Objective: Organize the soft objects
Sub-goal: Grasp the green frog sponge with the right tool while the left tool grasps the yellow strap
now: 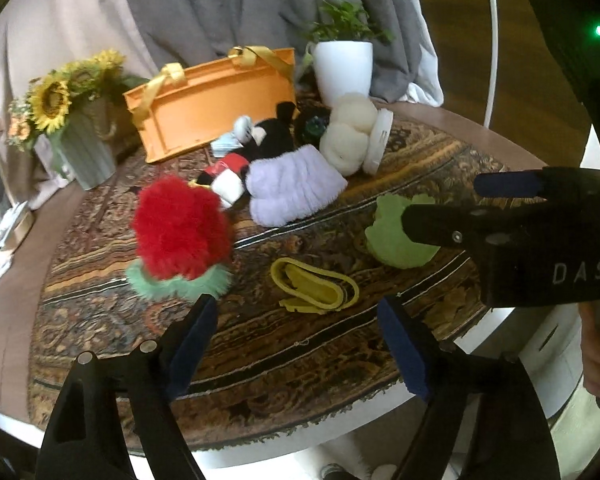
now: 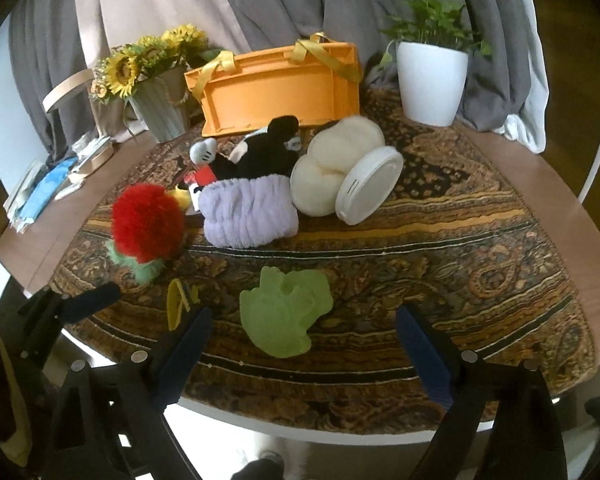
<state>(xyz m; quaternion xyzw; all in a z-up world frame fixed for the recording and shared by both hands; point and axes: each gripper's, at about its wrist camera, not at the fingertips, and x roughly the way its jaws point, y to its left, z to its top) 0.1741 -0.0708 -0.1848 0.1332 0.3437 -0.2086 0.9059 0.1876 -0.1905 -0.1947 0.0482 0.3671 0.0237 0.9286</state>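
Nothing appears sorted yet. Orange crate [image 2: 280, 88] stands at the far side of the patterned cloth [image 2: 460, 264]; its inside is hidden, so contents cannot be told.

All soft items lie loose on the cloth:
- Red pom-pom with green fringe [image 2: 148, 228], near left.
- Lilac plush band [image 2: 248, 216], touching the Mickey plush [image 2: 260, 152] behind it.
- Cream plush [image 2: 332, 172] against a white lid [image 2: 370, 186], right of centre.
- Green soft piece [image 2: 284, 312], nearest, between the right gripper's fingers in view.
- Yellow band [image 1: 314, 286], just left of it.

Left gripper [image 1: 300, 316]: spread, holding nothing. Right gripper [image 2: 304, 332]: spread, empty, above the near edge.

Judgement: task at its start; every piece left to gather.
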